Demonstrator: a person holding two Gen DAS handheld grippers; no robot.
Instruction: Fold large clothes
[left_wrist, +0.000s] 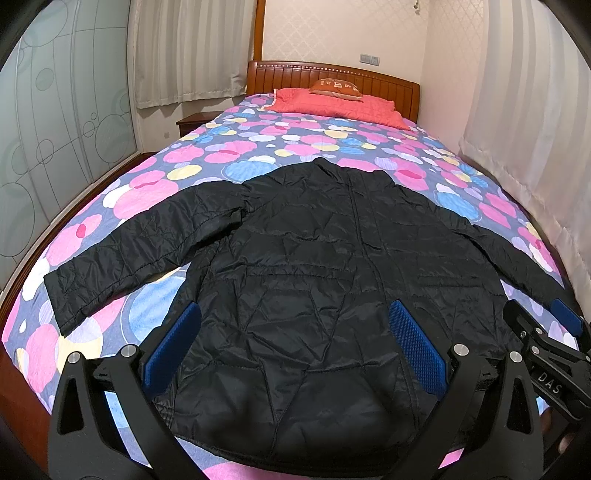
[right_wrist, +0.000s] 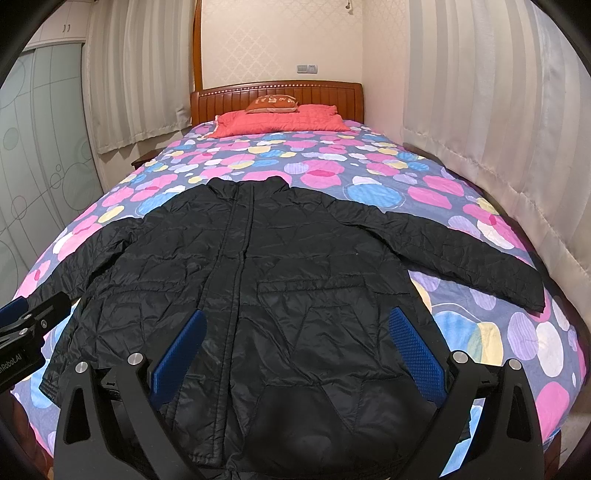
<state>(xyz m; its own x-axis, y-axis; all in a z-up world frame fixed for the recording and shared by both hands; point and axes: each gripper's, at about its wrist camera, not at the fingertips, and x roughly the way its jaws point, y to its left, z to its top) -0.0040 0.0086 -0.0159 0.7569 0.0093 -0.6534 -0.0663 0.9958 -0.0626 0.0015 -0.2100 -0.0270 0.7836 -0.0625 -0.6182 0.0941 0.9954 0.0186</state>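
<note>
- On the bed (left_wrist: 155, 173), the black quilted jacket (left_wrist: 314, 258) lies flat, front up, zip line running from hem to collar, hem nearest you and collar pointing toward the headboard (left_wrist: 332, 79).
- Both sleeves are spread outward: the left sleeve (left_wrist: 122, 251) angles down toward the left edge of the bedspread, and the right sleeve (right_wrist: 465, 254) reaches toward the curtain side.
- The left gripper (left_wrist: 291, 350) hovers above the hem region on the left half of the jacket. Its jaws stand wide apart and hold nothing.
- The right gripper (right_wrist: 299, 354) hovers above the hem on the right half, likewise with jaws wide apart and empty. Whether either gripper touches the fabric cannot be told from these views.
- Step in hand, as judged: the garment is laid out but no fold is made. You are at the start position, ahead of the first grasp.
- Next move, as judged: choose a sleeve and grasp at its cuff, then carry it across the chest so it lies within the body outline. Clamp on a single thickness of fabric near the cuff edge.
- Caution: the shell looks slick and puffy; a shallow pinch may slip, and dragging may shift the whole jacket on the bedspread. Lift before you move sideways.
- Keep the red pillow (right_wrist: 280, 120) area out of the working zone; it is well apart from the collar.
</note>
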